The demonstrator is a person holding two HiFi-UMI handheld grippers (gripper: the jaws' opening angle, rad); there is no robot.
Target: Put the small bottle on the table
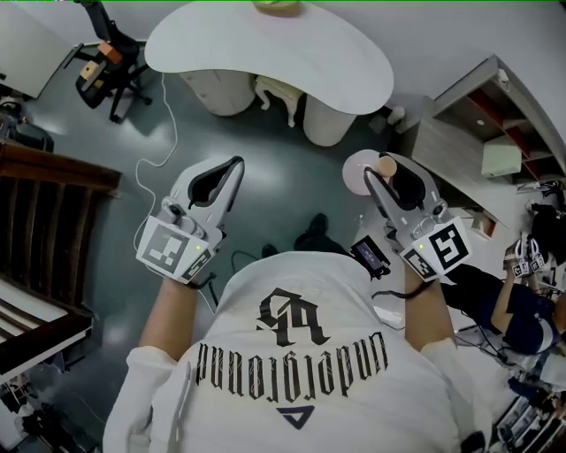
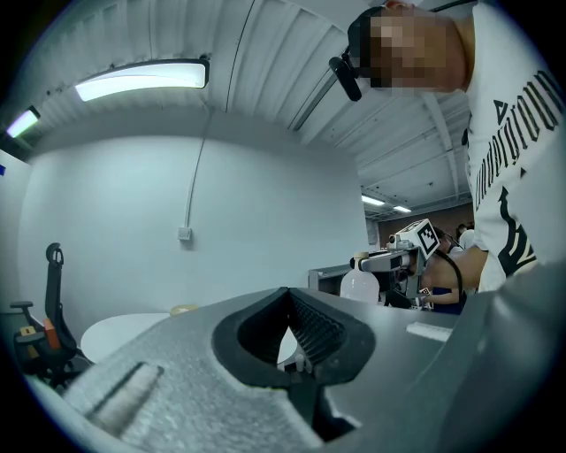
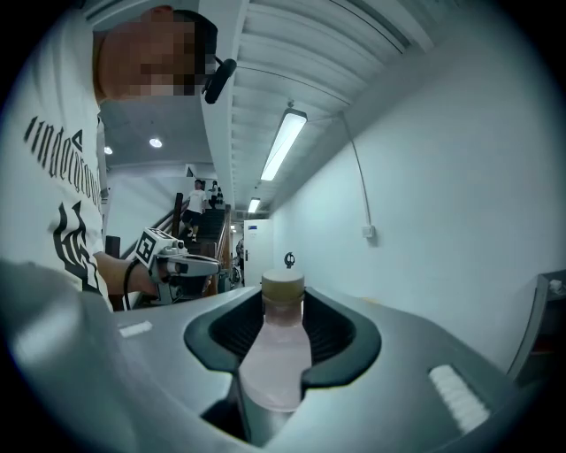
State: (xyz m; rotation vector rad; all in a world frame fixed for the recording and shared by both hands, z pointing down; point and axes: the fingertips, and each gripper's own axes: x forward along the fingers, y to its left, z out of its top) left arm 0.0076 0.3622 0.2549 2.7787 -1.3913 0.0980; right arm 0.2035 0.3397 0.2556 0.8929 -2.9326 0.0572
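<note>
The white, curved tabletop [image 1: 265,53] lies ahead of you, above a grey floor [image 1: 292,177]. Your right tongs [image 1: 389,181] pinch the small bottle [image 3: 272,354], translucent with a tan cap, in the air short of that tabletop. Your left tongs [image 1: 232,168] are pressed together and empty.

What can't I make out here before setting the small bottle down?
- Base of the small clear plastic bottle with tan cap: hidden by the right gripper in right gripper view.
- Yellowish thing on the white rounded table: cut by head view's top edge.
</note>
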